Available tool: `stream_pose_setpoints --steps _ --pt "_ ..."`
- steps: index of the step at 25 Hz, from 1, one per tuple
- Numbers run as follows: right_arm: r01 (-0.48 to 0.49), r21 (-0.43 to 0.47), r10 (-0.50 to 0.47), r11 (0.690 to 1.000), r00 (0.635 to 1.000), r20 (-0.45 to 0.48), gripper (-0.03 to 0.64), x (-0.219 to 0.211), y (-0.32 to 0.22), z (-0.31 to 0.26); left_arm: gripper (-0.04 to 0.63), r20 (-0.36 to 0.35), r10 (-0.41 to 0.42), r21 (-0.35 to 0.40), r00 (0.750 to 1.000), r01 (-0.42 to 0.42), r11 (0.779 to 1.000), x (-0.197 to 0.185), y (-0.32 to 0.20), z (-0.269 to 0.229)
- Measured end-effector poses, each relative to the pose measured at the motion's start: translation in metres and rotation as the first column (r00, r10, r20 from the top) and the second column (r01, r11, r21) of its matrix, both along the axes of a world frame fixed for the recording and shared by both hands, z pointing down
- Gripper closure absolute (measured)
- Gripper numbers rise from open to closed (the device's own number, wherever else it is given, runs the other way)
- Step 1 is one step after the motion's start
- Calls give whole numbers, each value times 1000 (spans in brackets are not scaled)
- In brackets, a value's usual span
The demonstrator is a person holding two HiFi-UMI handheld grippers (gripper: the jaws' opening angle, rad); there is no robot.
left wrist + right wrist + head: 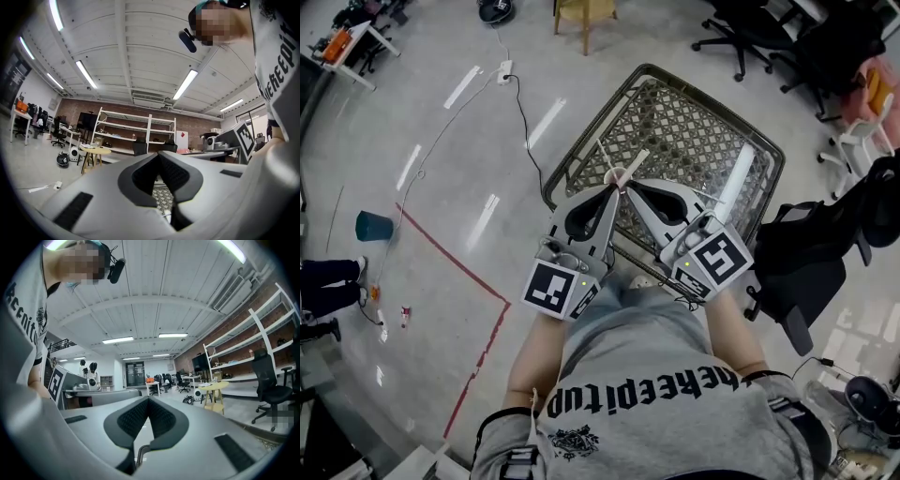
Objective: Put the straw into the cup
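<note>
In the head view a small cup point(618, 174) with a pinkish rim shows just past the tips of both grippers, over the wire shopping cart point(694, 141). A thin pale straw point(602, 151) slants up and left from the cup. I cannot tell whether the straw stands inside it. My left gripper point(614, 188) and right gripper point(629, 186) point forward, their tips almost meeting beside the cup. In the left gripper view the left gripper point(158, 155) has its jaws shut with nothing between them. The right gripper point(148, 399) looks the same in the right gripper view. Neither gripper view shows the cup.
A white tube point(736, 183) lies along the cart's right side. A black office chair point(806, 262) stands close on the right, and more chairs point(750, 37) stand farther back. A teal bin point(373, 225), red floor tape point(455, 267), a cable point(525, 122) and a wooden stool point(586, 11) surround the cart.
</note>
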State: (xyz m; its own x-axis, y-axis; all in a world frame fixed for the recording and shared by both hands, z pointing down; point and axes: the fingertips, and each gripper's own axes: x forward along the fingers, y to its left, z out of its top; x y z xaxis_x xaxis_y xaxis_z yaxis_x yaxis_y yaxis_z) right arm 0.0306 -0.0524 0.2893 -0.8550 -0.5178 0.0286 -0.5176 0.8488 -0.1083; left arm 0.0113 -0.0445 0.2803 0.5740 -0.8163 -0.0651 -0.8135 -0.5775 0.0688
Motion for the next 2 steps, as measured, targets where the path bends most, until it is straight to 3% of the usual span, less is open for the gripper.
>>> stream_pose_setpoints --steps 2 --pt "2 2 -2 1000 1000 1 609 3 -1 2 552 -2 -4 -1 1000 4 1000 3 -1 2"
